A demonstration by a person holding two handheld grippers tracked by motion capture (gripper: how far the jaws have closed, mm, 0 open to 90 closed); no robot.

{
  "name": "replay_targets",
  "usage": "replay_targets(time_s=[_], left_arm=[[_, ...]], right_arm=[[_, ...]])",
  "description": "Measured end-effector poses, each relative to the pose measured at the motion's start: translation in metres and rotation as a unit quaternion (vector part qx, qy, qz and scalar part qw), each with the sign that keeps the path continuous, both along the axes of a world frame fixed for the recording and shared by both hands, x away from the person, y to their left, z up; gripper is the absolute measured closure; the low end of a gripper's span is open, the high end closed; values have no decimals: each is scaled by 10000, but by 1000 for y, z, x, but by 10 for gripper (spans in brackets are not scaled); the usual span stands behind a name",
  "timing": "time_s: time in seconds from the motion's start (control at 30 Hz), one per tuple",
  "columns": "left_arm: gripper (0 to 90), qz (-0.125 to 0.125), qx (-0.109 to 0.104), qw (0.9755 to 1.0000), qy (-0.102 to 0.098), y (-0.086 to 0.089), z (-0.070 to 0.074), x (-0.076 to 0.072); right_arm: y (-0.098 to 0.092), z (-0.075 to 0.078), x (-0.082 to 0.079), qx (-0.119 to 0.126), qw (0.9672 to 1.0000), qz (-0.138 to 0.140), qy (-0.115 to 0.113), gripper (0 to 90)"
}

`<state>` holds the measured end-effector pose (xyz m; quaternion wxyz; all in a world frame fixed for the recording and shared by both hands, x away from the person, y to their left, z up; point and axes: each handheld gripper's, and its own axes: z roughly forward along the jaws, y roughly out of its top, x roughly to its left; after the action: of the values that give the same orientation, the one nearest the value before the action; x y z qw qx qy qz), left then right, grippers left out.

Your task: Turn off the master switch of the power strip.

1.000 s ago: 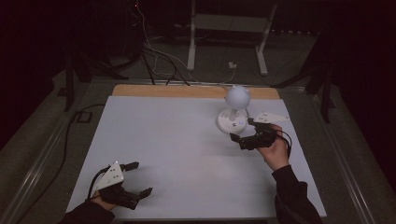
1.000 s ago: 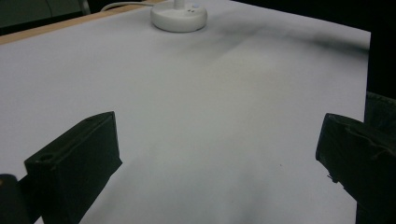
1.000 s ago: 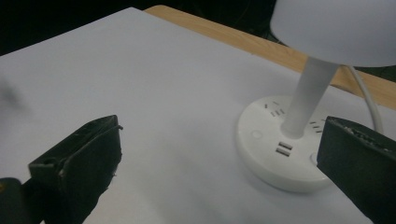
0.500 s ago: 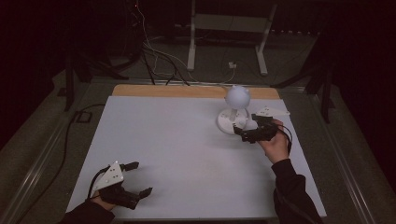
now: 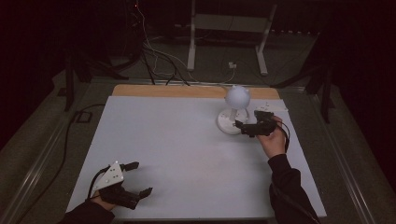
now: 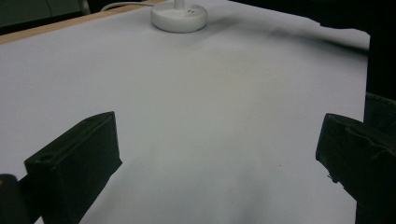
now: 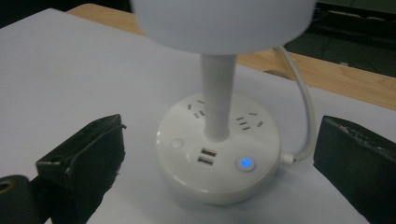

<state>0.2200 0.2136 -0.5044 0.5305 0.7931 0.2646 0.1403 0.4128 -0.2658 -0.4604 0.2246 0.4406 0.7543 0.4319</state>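
A white desk lamp stands at the table's back right, with a round head (image 5: 237,95) on a thin stem above a flat round base (image 5: 229,122). In the right gripper view the base (image 7: 187,154) carries sockets, two USB ports and a lit blue button (image 7: 244,163), and a white cable (image 7: 303,107) leaves its right side. My right gripper (image 5: 240,126) is open just right of the base, its jaws wide to either side of the base (image 7: 222,140). My left gripper (image 5: 140,178) rests open near the front left corner, nothing between its jaws (image 6: 219,154).
The white table top (image 5: 177,140) has a wooden strip (image 5: 187,91) along its far edge. Beyond it lie floor cables (image 5: 154,56) and a metal stand (image 5: 229,28). The lamp base (image 6: 179,16) shows far off in the left gripper view.
My right gripper has moved away from me, closer to the lamp base. The left gripper has stayed where it was.
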Motion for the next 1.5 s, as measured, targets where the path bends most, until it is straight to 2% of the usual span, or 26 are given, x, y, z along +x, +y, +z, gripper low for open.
replay_targets(time_s=[0.17,0.23,0.33,0.47,0.5,0.57,0.67,0.73,0.8,0.9,0.93,0.97,1.03,1.07,1.13,1.27,1.33,1.5], left_arm=[[3,-4,-18,10000,-6,0,0,0],[3,5,0,10000,-11,0,0,0],[3,14,-17,10000,-9,0,0,0],[3,10,-4,10000,-6,0,0,0],[3,8,-17,10000,-9,0,0,0],[3,24,-12,10000,-17,0,0,0],[3,22,-3,10000,-28,0,0,0],[3,29,-11,10000,-25,0,0,0],[3,25,-10,10000,-24,0,0,0],[3,17,-6,10000,-33,0,0,0],[3,30,-12,10000,-20,0,0,0],[3,30,-12,10000,-20,0,0,0],[3,18,-4,10000,-23,0,0,0],[3,18,-4,10000,-23,0,0,0],[3,16,-17,10000,-14,0,0,0],[3,10,-14,10000,-18,0,0,0],[3,23,-6,10000,-21,0,0,0],[3,22,-16,10000,-10,0,0,0]], right_arm=[[-1,-5,7,115,9994,-305,71,15],[-2,-6,9,164,9992,-346,83,15],[-2,-8,11,54,9991,-417,9,14],[0,-12,15,-27,9988,-483,65,14],[0,-13,16,-32,9984,-566,20,14],[0,-14,18,37,9979,-649,77,14],[2,-16,19,14,9975,-704,91,14],[3,-18,21,18,9968,-778,190,15],[4,-20,21,67,9960,-841,300,54],[4,-21,22,114,9954,-888,348,65],[5,-21,22,140,9942,-985,420,137],[5,-21,22,140,9942,-985,420,137],[6,-21,23,190,9929,-1051,530,208],[6,-21,23,190,9929,-1051,530,208],[8,-21,22,183,9917,-1154,533,317],[9,-20,22,143,9905,-1284,471,468],[8,-20,22,195,9897,-1331,480,511],[7,-20,22,132,9882,-1447,478,629]])
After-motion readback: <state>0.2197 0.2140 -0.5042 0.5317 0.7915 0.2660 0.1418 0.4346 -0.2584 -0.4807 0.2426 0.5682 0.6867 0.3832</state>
